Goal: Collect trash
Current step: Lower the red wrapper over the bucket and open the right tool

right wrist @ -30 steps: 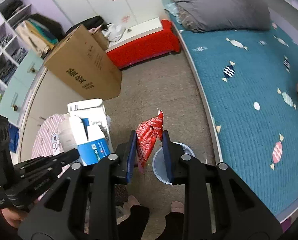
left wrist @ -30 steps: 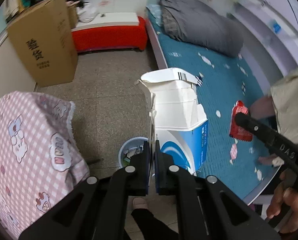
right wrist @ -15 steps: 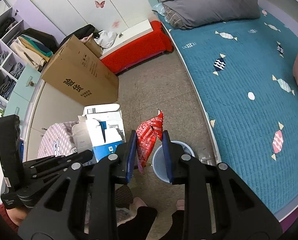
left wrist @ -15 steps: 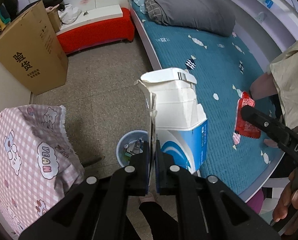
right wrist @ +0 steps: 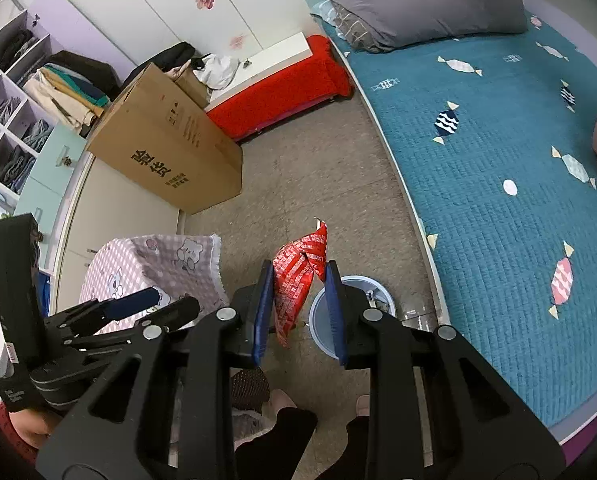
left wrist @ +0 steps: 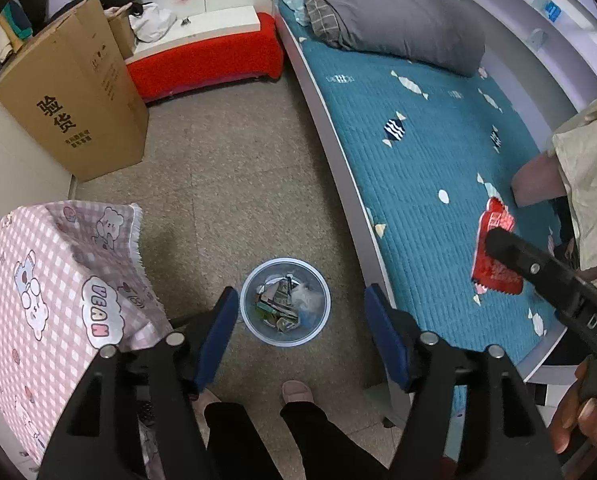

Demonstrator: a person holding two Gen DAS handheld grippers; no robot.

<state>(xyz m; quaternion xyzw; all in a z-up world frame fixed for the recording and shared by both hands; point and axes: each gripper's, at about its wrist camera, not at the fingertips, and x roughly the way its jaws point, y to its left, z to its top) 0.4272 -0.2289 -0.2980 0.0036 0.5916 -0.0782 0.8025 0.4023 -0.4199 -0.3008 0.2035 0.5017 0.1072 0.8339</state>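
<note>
Trash bin point(left wrist: 285, 307) sits on the floor point(left wrist: 234, 184) between my left tongs' point(left wrist: 296, 334) widely spread fingers, paper scraps inside, with the bed point(left wrist: 438, 152) at three o'clock. My right tongs point(right wrist: 298, 312) pinch a red wrapper point(right wrist: 296, 280) between nearly closed blue pads, hanging just at nine o'clock of the bin's rim. A pink checked cloth point(left wrist: 54, 292) lies at nine o'clock, a cardboard box point(left wrist: 74, 96) at eleven.

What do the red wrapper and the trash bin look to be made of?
Red wrapper: thin glossy plastic or foil film, judging by its sharp creases, zigzag edge and sheen. Trash bin: likely pale moulded plastic, smooth round rim with a slight shine.
</note>
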